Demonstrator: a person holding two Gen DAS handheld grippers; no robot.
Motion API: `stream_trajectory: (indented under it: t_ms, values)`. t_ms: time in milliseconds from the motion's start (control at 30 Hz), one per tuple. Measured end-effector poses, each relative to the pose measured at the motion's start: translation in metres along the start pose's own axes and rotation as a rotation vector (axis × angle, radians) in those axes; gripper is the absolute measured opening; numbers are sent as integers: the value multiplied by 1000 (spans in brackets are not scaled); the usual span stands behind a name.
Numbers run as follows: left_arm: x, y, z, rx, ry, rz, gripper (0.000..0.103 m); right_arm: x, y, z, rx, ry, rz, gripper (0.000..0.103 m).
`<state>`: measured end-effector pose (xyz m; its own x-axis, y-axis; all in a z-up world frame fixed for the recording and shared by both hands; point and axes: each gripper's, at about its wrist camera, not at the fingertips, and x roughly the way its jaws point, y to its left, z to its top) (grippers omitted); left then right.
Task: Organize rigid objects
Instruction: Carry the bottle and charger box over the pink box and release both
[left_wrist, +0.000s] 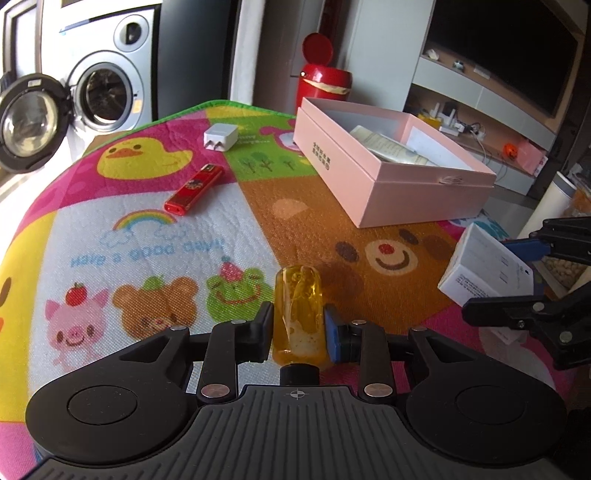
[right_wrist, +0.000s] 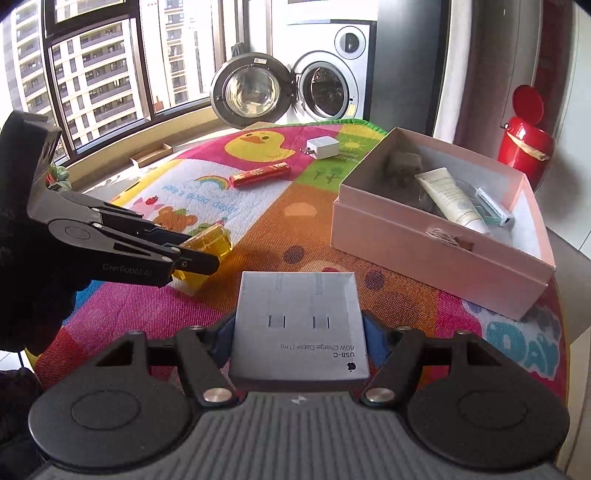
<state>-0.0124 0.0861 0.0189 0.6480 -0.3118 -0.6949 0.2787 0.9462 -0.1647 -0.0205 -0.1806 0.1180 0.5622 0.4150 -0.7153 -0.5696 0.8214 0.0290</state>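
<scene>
The left gripper (left_wrist: 298, 326) has its jaws drawn narrow and clamped on a yellow translucent bottle (left_wrist: 298, 314), whose black cap points back toward the gripper body while the rounded end juts out past the fingertips. The right gripper (right_wrist: 298, 332) stands a good deal wider, its blue pads pressed against the two sides of a white cable box (right_wrist: 299, 325) printed "USB-C 60W Charge Cable". Both are held above a colourful cartoon mat (left_wrist: 129, 229). Ahead of the right gripper and to its right sits an open pink box (right_wrist: 436, 243) holding a white tube (right_wrist: 450, 199) and other small items. Ahead of the left gripper and to its left, a red lighter (left_wrist: 194, 190) lies flat on the mat, and farther on a white charger plug (left_wrist: 220, 137) rests near the mat's far edge. Beyond the mat a washing machine (right_wrist: 325, 88) stands with its door open.
</scene>
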Motion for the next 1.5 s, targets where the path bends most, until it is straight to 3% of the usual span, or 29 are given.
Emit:
stream_trajectory:
  t_ms: [133,267,400,633,900,1100,1200,1300,1500]
  values:
    - [-6,-30,-12,110,31,-114,32,-30,-19,0,38,-62,-68,69]
    - [-8,-54,-13,184,38,-156,32,-57,-35,-2,74,-130,-118,69]
    - [-15,-63,3,187,-4,-192,32,-81,-47,-7,103,-194,-151,69]
    - [-35,-76,44,240,-127,-153,32,-97,-62,-18,156,-238,-188,69]
    - [-40,-82,78,264,-202,-126,32,-98,-66,-33,170,-242,-182,69]
    - [-30,-87,142,204,-298,-135,32,-92,-69,-30,192,-243,-179,69]
    - [0,-87,167,143,-273,-121,32,-93,-70,-31,205,-252,-178,69]
    - [38,-84,177,71,-194,-109,32,-91,-73,-32,216,-250,-182,69]
    - [103,-65,161,-27,2,-125,32,-80,-83,-34,236,-211,-193,69]
